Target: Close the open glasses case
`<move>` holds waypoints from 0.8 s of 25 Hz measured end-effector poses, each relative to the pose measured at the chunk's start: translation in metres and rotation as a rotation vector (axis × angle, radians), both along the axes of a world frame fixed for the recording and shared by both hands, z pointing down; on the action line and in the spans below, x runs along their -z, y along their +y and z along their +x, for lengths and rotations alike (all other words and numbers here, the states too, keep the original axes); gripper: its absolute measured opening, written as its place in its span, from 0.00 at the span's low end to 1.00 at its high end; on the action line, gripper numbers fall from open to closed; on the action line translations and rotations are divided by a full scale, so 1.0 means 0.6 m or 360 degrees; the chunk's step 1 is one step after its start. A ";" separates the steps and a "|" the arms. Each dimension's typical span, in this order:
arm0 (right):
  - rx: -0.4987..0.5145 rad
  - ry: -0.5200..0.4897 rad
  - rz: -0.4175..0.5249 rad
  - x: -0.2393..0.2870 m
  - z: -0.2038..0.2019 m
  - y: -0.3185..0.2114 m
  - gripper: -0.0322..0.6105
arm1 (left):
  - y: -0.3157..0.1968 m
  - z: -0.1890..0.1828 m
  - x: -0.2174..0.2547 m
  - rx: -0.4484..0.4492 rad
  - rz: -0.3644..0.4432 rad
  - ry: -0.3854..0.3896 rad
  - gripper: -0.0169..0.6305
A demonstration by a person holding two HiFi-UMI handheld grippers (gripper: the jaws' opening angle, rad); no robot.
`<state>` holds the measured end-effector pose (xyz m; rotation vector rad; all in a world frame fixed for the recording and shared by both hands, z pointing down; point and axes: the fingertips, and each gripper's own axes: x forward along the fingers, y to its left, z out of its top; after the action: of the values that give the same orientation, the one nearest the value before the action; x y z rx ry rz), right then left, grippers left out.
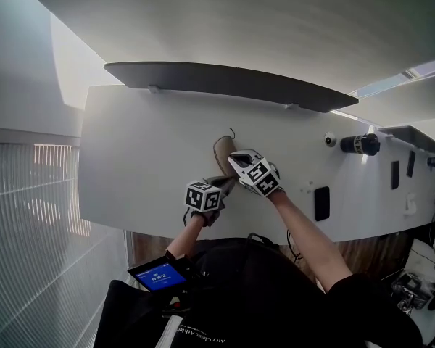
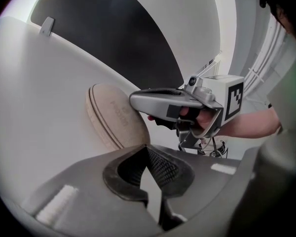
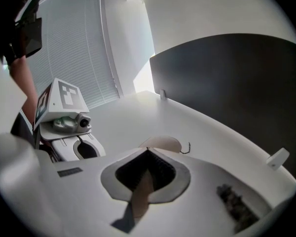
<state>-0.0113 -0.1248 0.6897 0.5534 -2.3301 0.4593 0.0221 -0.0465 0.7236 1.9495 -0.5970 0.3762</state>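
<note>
A beige oval glasses case (image 1: 222,153) lies on the white table (image 1: 145,158). In the left gripper view the case (image 2: 113,116) shows its lid down on its base, with only a thin seam between them. My right gripper (image 1: 233,159) rests on top of the case with its jaws shut, and beige shows under them (image 3: 148,151). My left gripper (image 1: 228,183) is just in front of the case, its jaws shut on nothing (image 2: 147,147). A thin dark cord (image 3: 187,147) sticks out from the case's far end.
A dark curved panel (image 1: 225,82) stands along the table's far edge. To the right lie a black flat device (image 1: 322,203), a black cylinder (image 1: 360,144) and a small white round thing (image 1: 330,140). A blue-screened device (image 1: 159,274) hangs at the person's waist.
</note>
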 end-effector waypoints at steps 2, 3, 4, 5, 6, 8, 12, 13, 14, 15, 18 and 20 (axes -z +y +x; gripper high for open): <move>-0.0007 0.0005 -0.0022 -0.003 0.002 0.000 0.06 | 0.000 0.001 -0.002 -0.0021 0.0021 -0.0007 0.04; 0.0004 0.0019 -0.0026 -0.004 0.003 0.001 0.06 | 0.001 0.002 -0.004 -0.0027 0.0027 -0.0008 0.03; 0.0031 0.0048 -0.0012 -0.006 0.003 0.002 0.06 | 0.001 0.002 -0.006 -0.0029 0.0026 -0.0007 0.03; 0.0074 0.0094 0.0021 -0.007 0.003 0.005 0.06 | 0.002 0.001 -0.007 -0.0026 0.0018 -0.0004 0.03; 0.0123 0.0148 0.0067 -0.007 0.005 0.007 0.06 | 0.002 0.000 -0.007 -0.0023 0.0008 -0.0003 0.03; 0.0191 0.0224 0.0132 -0.003 0.010 0.014 0.06 | 0.002 0.001 -0.005 -0.0019 -0.0009 -0.0004 0.03; 0.0214 0.0267 0.0170 -0.005 0.024 0.032 0.06 | 0.009 -0.004 -0.017 -0.0046 -0.0049 -0.0059 0.03; 0.0196 0.0259 0.0178 -0.006 0.028 0.034 0.06 | 0.012 -0.007 -0.022 -0.0055 -0.0055 -0.0084 0.04; 0.0166 0.0240 0.0177 -0.007 0.031 0.035 0.06 | 0.014 -0.010 -0.025 -0.0059 -0.0054 -0.0101 0.03; 0.0139 0.0220 0.0169 -0.006 0.033 0.035 0.06 | 0.015 -0.012 -0.026 -0.0060 -0.0047 -0.0110 0.03; 0.0195 0.0251 0.0181 -0.005 0.029 0.035 0.06 | 0.013 -0.012 -0.021 -0.0057 -0.0017 -0.0116 0.04; 0.0272 0.0299 0.0217 -0.007 0.026 0.038 0.06 | 0.009 -0.007 -0.006 -0.0043 0.0024 -0.0069 0.03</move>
<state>0.0043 -0.1019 0.6939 0.4361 -2.2145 0.1620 0.0179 -0.0414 0.7274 1.9695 -0.6033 0.4327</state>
